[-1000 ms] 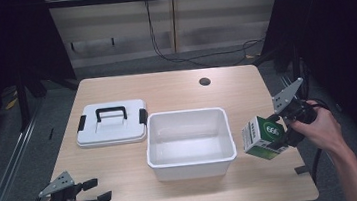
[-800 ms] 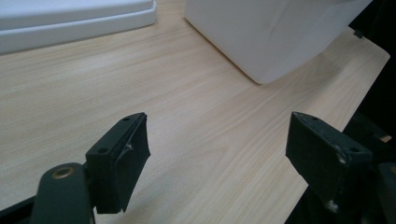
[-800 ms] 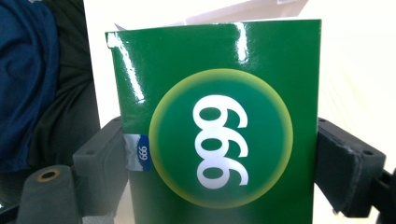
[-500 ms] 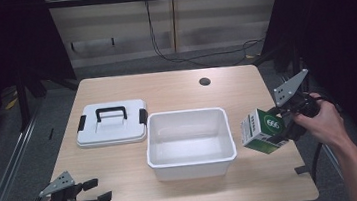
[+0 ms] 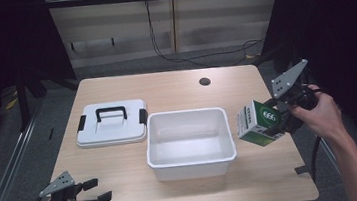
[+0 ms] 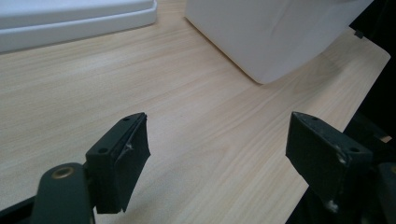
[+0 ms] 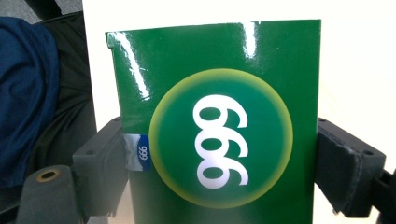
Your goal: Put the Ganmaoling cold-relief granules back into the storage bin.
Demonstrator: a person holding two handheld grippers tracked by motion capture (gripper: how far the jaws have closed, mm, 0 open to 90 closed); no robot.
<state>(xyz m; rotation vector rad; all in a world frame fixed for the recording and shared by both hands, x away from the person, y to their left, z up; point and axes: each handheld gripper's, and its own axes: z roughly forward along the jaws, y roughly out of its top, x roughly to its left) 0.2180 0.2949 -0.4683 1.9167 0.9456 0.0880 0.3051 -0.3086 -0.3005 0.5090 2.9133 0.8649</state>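
Note:
A green and white box marked 666 hangs in the air just right of the white tub, tilted. My right gripper is shut on it, a jaw pressed against each side of the green box. Low at the table's front left corner, my left gripper stands open with nothing between its jaws. In the left gripper view the left gripper hovers over bare wood, with the white tub ahead of it.
A white lid with a black handle lies flat left of the tub; its edge appears in the left gripper view. A small dark hole marks the table's far side. A cable runs along the floor behind.
My right gripper has carried the green box upward and a little toward the tub. The left gripper has stayed put.

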